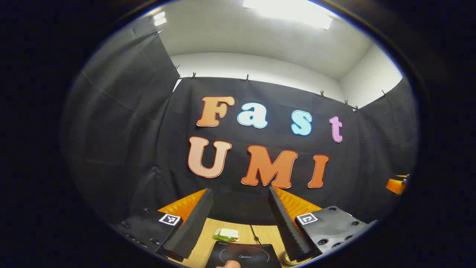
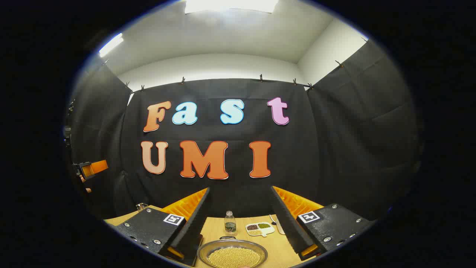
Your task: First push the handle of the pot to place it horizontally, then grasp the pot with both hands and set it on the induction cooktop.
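Both grippers, left gripper (image 1: 240, 223) and right gripper (image 2: 240, 221), hang wide open, empty; a hasty shove risks spilling the grain-filled pot (image 2: 233, 256).

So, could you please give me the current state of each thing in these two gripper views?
left gripper: open, held above the table.
right gripper: open, nothing between its fingers.
induction cooktop: flat on the table, nothing on it.
pot: on the table, uncovered, full of small yellowish grains.
bottle: upright, capped.
divided dish: compartments filled.
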`<state>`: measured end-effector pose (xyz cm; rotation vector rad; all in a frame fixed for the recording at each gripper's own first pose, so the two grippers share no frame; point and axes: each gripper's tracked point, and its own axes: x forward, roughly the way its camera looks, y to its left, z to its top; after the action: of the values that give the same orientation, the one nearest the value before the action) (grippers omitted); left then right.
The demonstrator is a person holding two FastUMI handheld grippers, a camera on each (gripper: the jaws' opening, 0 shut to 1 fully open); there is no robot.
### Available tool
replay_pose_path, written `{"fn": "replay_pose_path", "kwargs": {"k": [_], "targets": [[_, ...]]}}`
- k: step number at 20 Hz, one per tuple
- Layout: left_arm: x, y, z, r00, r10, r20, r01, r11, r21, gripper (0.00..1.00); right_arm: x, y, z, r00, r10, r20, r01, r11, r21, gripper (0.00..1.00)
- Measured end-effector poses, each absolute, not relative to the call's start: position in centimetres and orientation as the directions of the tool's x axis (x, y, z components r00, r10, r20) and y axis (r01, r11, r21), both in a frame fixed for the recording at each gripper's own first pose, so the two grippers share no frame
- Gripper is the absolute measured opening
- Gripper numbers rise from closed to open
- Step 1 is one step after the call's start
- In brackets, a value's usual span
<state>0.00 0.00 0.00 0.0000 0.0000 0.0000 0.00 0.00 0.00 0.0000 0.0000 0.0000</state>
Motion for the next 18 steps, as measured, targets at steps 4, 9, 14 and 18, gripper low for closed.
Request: {"fn": "replay_pose_path", "kwargs": {"k": [4,9,14,18], "targets": [[-0.6,-1.5,0.5,0.999,-0.043,0.003,0.043,0.999,0.001,0.98,-0.4,-0.2,0.3,1.0,0.008,0.008,-0.008,1.0,0.0,0.96],[-1.0,-2.4,0.6,0.997,-0.072,-0.009,0.072,0.997,-0.002,0.97,-0.6,-0.3,0.2,1.0,0.012,0.005,-0.012,1.0,0.002,0.96],[-1.4,-3.1,0.8,0.996,-0.086,-0.008,0.086,0.996,0.012,0.98,-0.9,-0.4,0.2,1.0,0.016,0.004,-0.016,1.0,-0.006,0.96],[-1.6,-3.4,0.9,0.996,-0.089,-0.009,0.089,0.996,0.025,0.96,-1.0,-0.4,0.0,1.0,0.019,0.0,-0.019,1.0,-0.006,0.96]]}}
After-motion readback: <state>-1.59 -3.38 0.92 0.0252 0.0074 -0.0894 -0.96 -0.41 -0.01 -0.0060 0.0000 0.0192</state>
